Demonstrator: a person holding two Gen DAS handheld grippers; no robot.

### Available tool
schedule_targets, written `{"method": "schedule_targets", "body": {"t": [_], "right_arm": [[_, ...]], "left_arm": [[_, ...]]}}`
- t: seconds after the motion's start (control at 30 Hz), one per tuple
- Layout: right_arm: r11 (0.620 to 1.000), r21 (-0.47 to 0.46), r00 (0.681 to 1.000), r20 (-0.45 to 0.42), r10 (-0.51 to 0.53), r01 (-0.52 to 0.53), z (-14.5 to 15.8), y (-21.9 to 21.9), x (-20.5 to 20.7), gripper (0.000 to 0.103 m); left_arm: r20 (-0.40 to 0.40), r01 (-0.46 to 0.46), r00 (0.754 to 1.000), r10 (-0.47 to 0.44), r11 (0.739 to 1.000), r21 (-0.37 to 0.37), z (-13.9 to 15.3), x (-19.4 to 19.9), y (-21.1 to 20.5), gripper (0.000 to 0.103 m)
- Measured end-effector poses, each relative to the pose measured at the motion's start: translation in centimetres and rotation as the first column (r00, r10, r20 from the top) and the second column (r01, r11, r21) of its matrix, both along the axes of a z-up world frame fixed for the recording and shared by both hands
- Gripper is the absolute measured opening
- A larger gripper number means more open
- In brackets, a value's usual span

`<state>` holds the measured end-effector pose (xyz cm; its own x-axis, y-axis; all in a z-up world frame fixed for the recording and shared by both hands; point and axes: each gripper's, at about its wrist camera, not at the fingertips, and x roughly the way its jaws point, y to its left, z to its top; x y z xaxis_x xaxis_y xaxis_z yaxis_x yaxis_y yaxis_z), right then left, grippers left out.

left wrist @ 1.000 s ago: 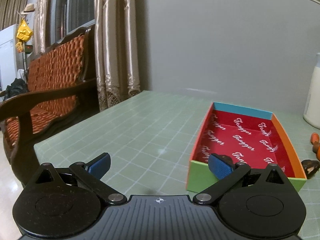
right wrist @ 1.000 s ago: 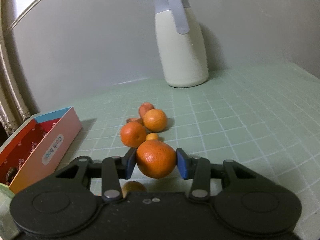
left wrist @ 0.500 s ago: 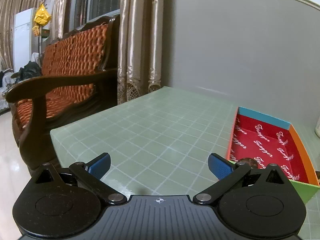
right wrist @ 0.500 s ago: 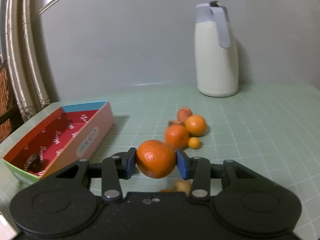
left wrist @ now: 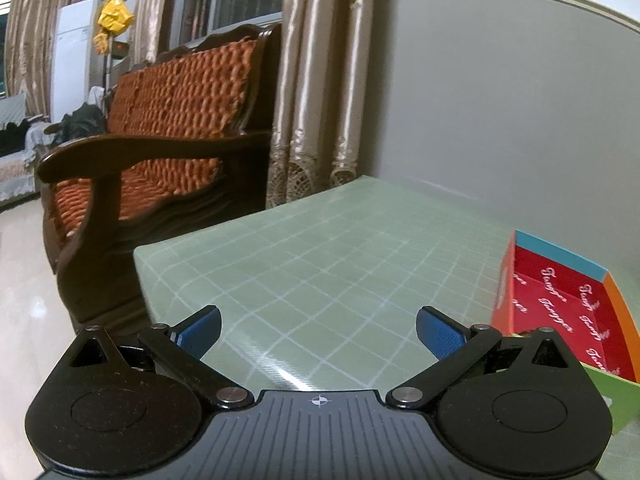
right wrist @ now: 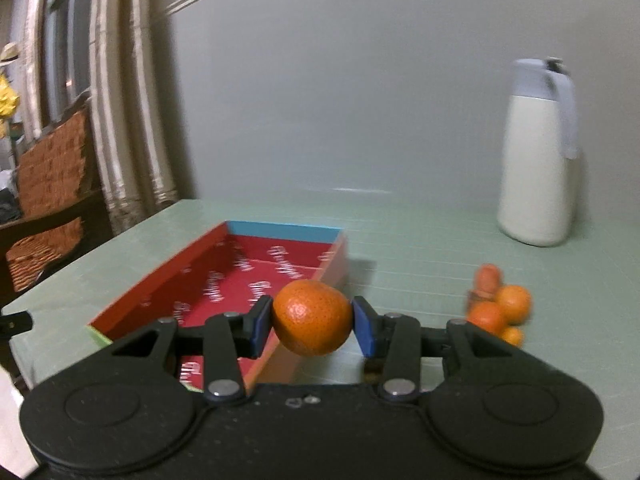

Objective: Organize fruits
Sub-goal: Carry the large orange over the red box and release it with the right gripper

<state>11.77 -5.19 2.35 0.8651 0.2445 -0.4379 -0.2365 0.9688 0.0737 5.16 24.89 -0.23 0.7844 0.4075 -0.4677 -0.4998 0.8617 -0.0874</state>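
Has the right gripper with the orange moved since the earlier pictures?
Yes. The right gripper, shut on the orange, has swung left: the white jug slid toward the right edge, and the red box now lies ahead.

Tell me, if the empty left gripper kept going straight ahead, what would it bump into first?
Probably just the bare green table. The left gripper tilts down toward it; the box lies off to its right.

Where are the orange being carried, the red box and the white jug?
orange [right wrist: 312, 317], right wrist view, middle of its peel.
red box [right wrist: 224, 276], right wrist view, bare red floor inside.
white jug [right wrist: 534, 168], right wrist view, middle of its body.
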Motion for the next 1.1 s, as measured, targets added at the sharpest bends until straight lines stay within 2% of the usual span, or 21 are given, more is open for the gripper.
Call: {"method": "schedule_targets", "body": {"t": [0.37, 0.8, 0.9, 0.97, 1.03, 1.1], "right_arm": [[0.992, -0.033, 0.992, -0.032, 0.125, -0.126, -0.5, 5.5, 0.7, 0.042], [0.99, -0.029, 0.983, -0.126, 0.135, -0.14, -2.6, 7.4, 2.1, 0.042], [0.988, -0.012, 0.978, -0.144, 0.15, -0.153, -2.7, 7.4, 2.2, 0.045], [0.987, 0.019, 0.976, -0.144, 0.162, -0.161, -2.5, 7.1, 2.2, 0.058], [0.988, 0.029, 0.98, -0.121, 0.157, -0.154, -2.1, 6.8, 1.8, 0.066], [0.987, 0.03, 0.983, -0.087, 0.162, -0.16, -1.7, 6.4, 1.2, 0.066]], "left_arm": [[0.0, -0.046, 0.999, 0.046, 0.999, -0.027, -0.3, -0.7, 2.0, 0.103], [0.001, -0.046, 0.999, 0.046, 0.999, -0.025, -0.4, -0.7, 2.2, 0.103], [-0.001, -0.042, 0.999, 0.042, 0.999, -0.023, -0.4, -0.6, 2.1, 0.103], [-0.004, -0.036, 0.999, 0.036, 0.999, -0.02, -0.4, -0.5, 1.8, 0.103], [-0.007, -0.03, 1.0, 0.03, 0.999, -0.017, -0.4, -0.4, 1.6, 0.103], [-0.007, -0.024, 1.0, 0.024, 1.0, -0.012, -0.4, -0.3, 1.3, 0.103]]}}
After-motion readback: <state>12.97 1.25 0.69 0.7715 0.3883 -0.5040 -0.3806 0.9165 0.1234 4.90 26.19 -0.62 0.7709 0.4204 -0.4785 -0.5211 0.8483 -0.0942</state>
